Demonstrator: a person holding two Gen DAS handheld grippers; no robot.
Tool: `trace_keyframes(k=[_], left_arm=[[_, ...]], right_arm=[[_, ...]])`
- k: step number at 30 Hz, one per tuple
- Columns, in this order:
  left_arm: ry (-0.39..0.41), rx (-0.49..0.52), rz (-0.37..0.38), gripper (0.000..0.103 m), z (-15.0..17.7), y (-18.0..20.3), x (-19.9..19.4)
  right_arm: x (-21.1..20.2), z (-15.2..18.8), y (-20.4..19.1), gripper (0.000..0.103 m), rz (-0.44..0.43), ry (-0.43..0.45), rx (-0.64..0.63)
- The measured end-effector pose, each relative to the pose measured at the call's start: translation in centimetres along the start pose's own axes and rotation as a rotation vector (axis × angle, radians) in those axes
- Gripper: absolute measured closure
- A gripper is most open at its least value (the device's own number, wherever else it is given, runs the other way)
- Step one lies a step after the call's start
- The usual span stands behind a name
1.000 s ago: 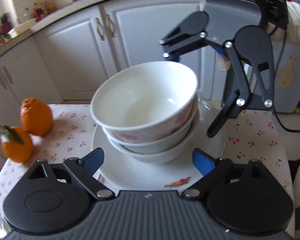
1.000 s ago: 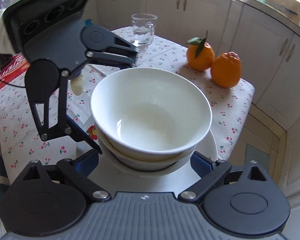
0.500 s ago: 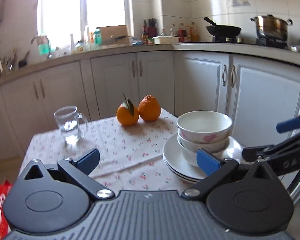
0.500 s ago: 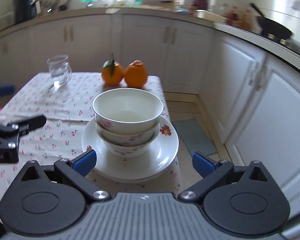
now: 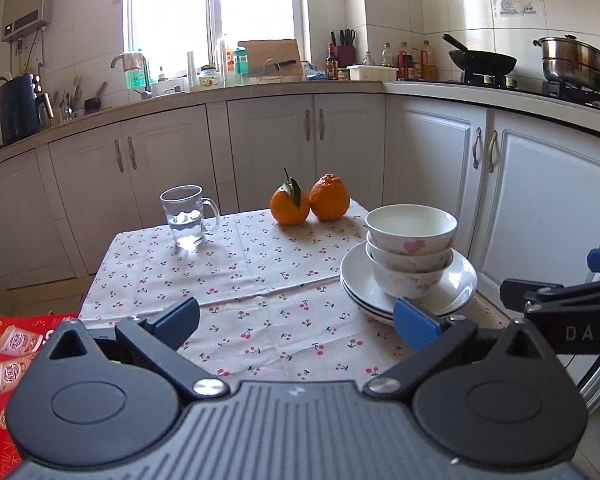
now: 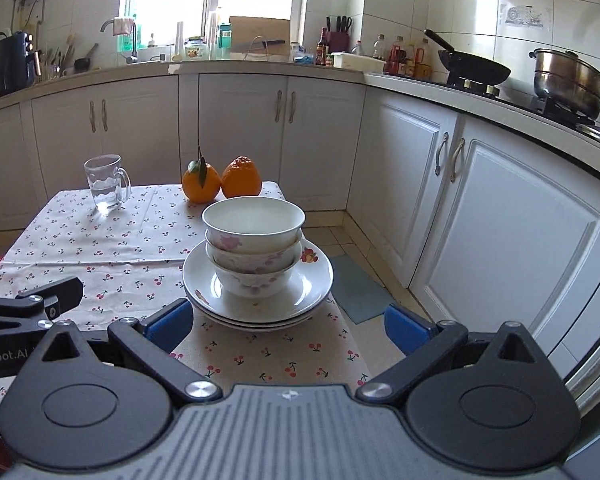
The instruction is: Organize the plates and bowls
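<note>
Three white floral bowls (image 5: pixel 411 246) (image 6: pixel 253 252) are nested upright on a stack of white plates (image 5: pixel 458 286) (image 6: pixel 316 280) near the right edge of a cherry-print table (image 5: pixel 260 280) (image 6: pixel 100 240). My left gripper (image 5: pixel 296 322) is open and empty, held back from the table, with the stack ahead to its right. My right gripper (image 6: pixel 286 326) is open and empty, pulled back with the stack straight ahead. Each gripper shows at the edge of the other's view.
A glass mug with water (image 5: pixel 186 216) (image 6: pixel 106 186) and two oranges (image 5: pixel 310 200) (image 6: pixel 220 180) stand at the table's far side. A red carton (image 5: pixel 4 352) lies at the left. White cabinets, a counter, a wok (image 5: pixel 482 62) and a steel pot (image 5: pixel 572 64) surround the table.
Both grippers have drawn back and risen from close around the bowl stack to a wide view of the table. The stack stays put on the plates.
</note>
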State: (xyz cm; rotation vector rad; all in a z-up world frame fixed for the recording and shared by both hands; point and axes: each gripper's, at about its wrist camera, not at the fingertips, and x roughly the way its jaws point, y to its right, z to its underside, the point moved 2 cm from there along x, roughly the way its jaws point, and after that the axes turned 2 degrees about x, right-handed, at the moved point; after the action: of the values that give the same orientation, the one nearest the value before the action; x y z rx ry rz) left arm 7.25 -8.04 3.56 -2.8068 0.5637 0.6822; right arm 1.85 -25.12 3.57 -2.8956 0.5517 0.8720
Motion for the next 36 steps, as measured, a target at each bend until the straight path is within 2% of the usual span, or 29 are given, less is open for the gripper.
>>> trace_keyframes(k=[36], left_arm=[[-0.001,-0.017,-0.04,0.001,-0.2,0.3,-0.5]], right_arm=[[-1.1,0.1,0.0,0.0,0.02,0.037,0.007]])
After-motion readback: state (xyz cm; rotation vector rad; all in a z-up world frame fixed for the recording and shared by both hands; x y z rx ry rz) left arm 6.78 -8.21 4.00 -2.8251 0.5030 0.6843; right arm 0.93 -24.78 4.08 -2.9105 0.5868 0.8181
